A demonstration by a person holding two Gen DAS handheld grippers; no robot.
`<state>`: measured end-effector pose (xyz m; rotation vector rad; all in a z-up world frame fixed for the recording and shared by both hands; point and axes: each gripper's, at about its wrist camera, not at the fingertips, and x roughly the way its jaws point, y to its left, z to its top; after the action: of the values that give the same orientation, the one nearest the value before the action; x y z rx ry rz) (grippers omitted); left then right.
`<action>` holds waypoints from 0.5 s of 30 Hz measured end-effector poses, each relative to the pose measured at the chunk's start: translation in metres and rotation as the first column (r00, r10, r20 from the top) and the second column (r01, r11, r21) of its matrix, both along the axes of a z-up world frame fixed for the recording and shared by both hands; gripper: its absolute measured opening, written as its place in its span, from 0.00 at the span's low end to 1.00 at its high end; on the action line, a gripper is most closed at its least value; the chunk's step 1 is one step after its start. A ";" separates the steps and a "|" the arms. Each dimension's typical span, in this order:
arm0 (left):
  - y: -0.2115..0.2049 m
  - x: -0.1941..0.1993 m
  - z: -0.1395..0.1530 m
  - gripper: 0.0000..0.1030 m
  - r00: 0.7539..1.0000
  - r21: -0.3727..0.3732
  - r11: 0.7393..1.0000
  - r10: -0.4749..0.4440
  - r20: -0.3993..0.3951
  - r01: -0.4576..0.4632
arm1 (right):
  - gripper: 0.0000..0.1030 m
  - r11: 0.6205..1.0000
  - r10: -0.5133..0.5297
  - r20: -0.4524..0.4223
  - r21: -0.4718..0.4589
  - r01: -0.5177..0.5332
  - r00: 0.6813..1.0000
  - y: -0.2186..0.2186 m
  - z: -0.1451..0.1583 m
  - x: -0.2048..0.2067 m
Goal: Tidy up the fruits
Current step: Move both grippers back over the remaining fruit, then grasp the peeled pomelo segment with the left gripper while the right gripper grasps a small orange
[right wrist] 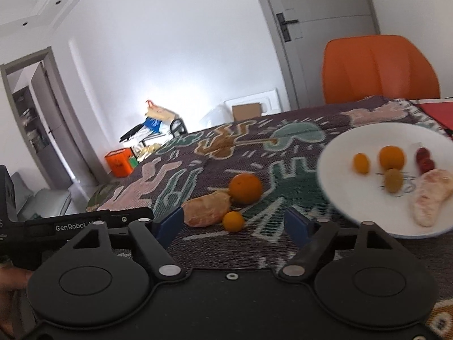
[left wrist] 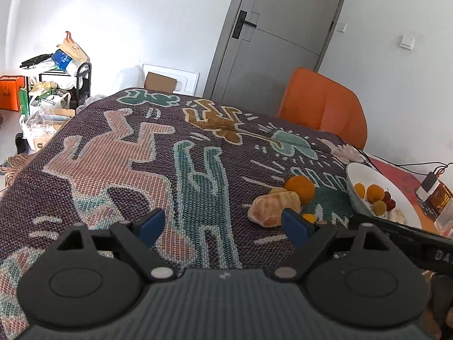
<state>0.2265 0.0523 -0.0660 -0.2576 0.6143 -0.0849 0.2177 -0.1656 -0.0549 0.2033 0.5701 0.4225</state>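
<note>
On the patterned tablecloth lie an orange [right wrist: 245, 188], a peeled pomelo piece [right wrist: 206, 209] and a small kumquat [right wrist: 233, 221]. They also show in the left wrist view: the orange [left wrist: 300, 188], the pomelo piece [left wrist: 273, 209], the kumquat [left wrist: 309, 217]. A white plate [right wrist: 339, 147] holds several small fruits and a peeled piece [right wrist: 430, 198]; it also shows in the left wrist view [left wrist: 365, 178]. My right gripper [right wrist: 235, 223] is open and empty, just before the loose fruits. My left gripper [left wrist: 223, 223] is open and empty, left of them.
An orange chair [right wrist: 379, 68] stands at the table's far side by a grey door [left wrist: 271, 28]. A phone and cables [left wrist: 430, 184] lie at the right on a red mat. Bags and a rack [left wrist: 56, 85] clutter the floor beyond the table's left edge.
</note>
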 end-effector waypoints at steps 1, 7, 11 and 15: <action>0.001 0.000 -0.001 0.85 1.000 0.000 1.000 0.002 -0.001 -0.002 | 0.73 1.000 0.004 -0.002 -0.003 -0.005 1.000 0.003 -0.001 0.002; 0.008 0.003 -0.004 0.85 1.000 -0.005 1.000 0.020 -0.008 -0.020 | 0.69 0.999 0.024 -0.011 -0.025 -0.024 1.000 0.017 -0.004 0.013; 0.014 0.006 -0.005 0.85 0.999 -0.001 0.999 0.034 -0.012 -0.034 | 0.65 0.999 0.028 -0.025 -0.032 -0.029 0.999 0.021 -0.008 0.020; 0.019 0.009 -0.008 0.85 0.998 -0.003 0.999 0.052 -0.023 -0.052 | 0.61 0.999 0.032 -0.035 -0.035 -0.033 0.999 0.024 -0.013 0.027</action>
<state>0.2356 0.0708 -0.0739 -0.2783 0.6302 -0.0329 0.2447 -0.1414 -0.0678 0.1672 0.6146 0.4407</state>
